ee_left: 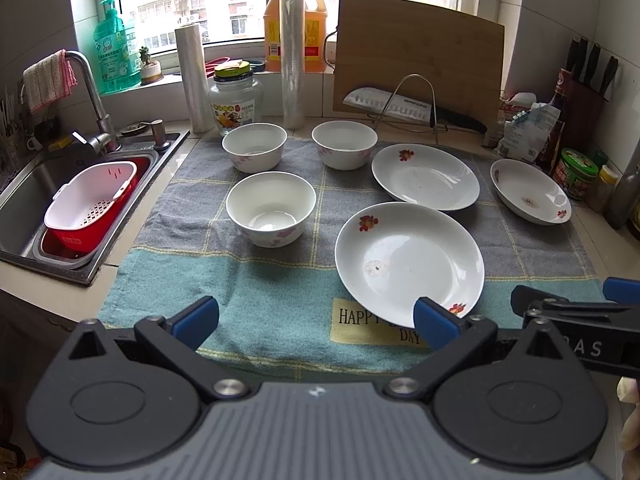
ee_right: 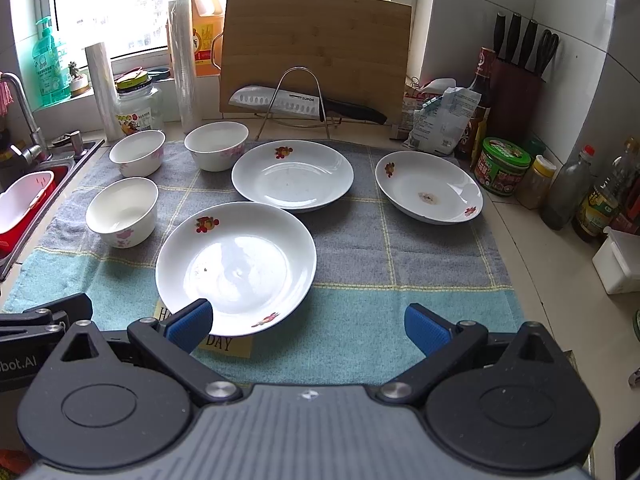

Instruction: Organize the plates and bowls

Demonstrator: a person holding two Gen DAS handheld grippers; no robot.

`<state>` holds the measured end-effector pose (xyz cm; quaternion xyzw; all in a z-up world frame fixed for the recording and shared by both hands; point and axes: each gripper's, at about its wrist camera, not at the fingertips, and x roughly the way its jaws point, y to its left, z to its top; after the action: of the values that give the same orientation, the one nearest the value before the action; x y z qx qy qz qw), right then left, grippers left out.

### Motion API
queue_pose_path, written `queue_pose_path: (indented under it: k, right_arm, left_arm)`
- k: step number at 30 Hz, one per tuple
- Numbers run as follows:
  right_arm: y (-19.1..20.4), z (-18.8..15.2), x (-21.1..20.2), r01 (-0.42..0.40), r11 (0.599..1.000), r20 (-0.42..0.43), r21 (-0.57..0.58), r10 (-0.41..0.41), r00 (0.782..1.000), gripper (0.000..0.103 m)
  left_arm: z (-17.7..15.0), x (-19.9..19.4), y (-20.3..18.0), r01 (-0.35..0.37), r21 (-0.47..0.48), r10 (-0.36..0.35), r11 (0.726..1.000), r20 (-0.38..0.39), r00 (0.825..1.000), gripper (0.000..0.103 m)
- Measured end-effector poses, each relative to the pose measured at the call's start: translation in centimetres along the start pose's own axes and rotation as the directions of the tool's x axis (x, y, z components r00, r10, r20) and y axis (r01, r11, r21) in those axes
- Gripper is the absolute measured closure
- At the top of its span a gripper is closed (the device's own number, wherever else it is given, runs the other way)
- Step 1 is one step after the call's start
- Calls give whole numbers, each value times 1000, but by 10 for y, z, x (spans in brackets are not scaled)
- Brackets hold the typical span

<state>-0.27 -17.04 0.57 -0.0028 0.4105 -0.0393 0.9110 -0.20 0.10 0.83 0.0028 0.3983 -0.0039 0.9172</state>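
Observation:
Three white floral bowls stand on the grey-and-teal towel: a near bowl, a far-left bowl and a far-middle bowl. Three white plates with red flower prints lie to their right: a near plate, a middle plate and a far-right plate. My left gripper is open above the towel's near edge, its right fingertip over the near plate's rim. My right gripper is open too, its left fingertip at that plate's near rim. Neither holds anything.
A sink with a red-and-white strainer basket lies to the left. At the back stand a cutting board, a knife on a wire rack, rolls, a jar and oil bottles. Bottles, jars and a knife block crowd the right side.

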Motion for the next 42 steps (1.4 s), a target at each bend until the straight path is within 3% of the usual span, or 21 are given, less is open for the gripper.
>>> queue_pose_path:
  k: [42]
  right_arm:
    - [1, 1, 0, -2, 1000, 7, -6, 2, 1000, 0]
  left_arm:
    - [4, -1, -2, 6, -6, -6, 1000, -2, 1000, 1]
